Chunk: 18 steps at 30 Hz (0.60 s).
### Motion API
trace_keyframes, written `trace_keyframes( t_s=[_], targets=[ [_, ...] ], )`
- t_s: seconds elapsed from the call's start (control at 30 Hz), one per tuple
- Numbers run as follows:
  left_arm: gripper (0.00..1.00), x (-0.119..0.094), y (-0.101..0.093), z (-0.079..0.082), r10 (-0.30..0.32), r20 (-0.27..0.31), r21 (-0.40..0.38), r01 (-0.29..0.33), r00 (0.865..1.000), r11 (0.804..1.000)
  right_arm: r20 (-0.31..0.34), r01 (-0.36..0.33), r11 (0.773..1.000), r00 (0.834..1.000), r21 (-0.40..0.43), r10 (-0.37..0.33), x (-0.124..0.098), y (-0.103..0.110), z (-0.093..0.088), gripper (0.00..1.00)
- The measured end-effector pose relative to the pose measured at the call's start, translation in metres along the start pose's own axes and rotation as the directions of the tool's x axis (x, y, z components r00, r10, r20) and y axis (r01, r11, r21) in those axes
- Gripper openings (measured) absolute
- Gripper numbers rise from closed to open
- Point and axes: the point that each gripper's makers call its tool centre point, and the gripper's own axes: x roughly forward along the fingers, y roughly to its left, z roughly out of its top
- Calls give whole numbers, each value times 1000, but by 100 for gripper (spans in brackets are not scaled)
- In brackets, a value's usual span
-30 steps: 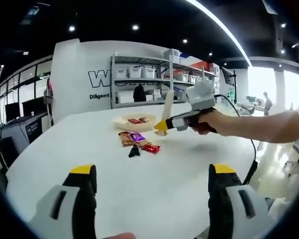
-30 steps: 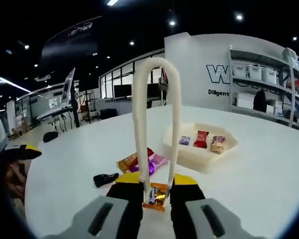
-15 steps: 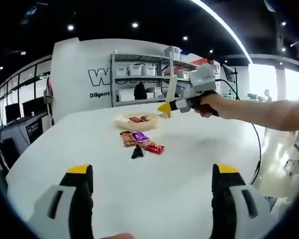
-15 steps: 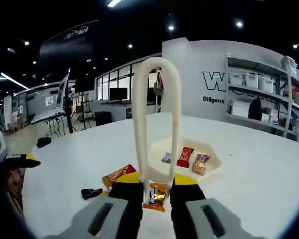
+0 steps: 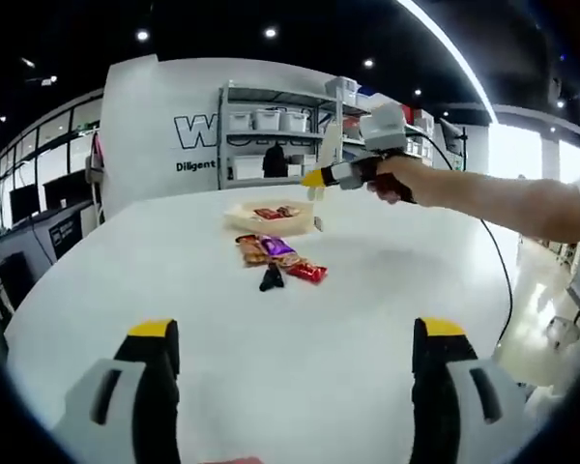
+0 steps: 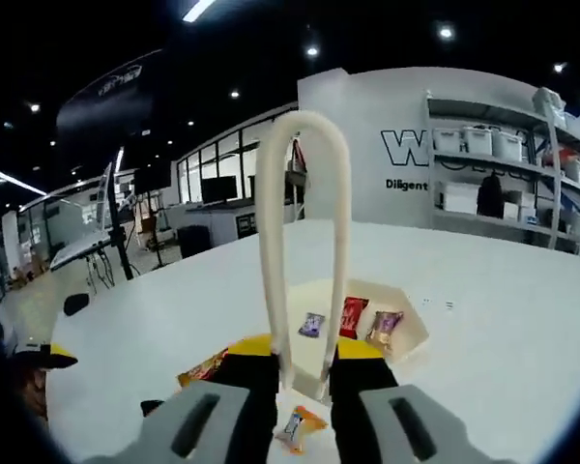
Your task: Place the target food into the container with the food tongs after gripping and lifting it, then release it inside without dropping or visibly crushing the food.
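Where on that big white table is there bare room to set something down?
Bare table runs from the left gripper up to the loose snacks, and widely right of them under the person's arm. It is crowded where the snacks lie against the tray, with the tongs above.

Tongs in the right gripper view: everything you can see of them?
The tongs are cream and plastic-looking, one strip bent into a tall, narrow U. The right claw clamps both arms near the tips, with the bend pointing away from the camera. The tips sit close together with nothing between them. An orange-wrapped candy shows just below them, apart. The tray lies beyond.
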Motion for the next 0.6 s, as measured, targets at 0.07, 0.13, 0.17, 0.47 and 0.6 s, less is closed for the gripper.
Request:
trace_keyframes(
  t_s=[0.07,0.13,0.17,0.47,0.6],
  targets=[
    [99,1,1,0,-2,-1,-8,2,1000,1000,0,-4,1000,1000,7,4,5,-1,-1,13],
    [99,1,2,-1,3,-6,0,-3,1000,1000,-18,-9,1000,1000,-8,8,7,1,-8,13],
    [99,1,3,-1,6,-5,3,-6,1000,1000,-21,-9,1000,1000,-17,9,7,2,-10,13],
    [99,2,2,1,6,4,7,-6,1000,1000,-36,-18,1000,999,-8,18,-4,0,-24,14],
    [99,1,0,3,1,11,9,-1,1000,1000,-49,-10,1000,999,11,10,-11,-5,-37,14]
  ],
)
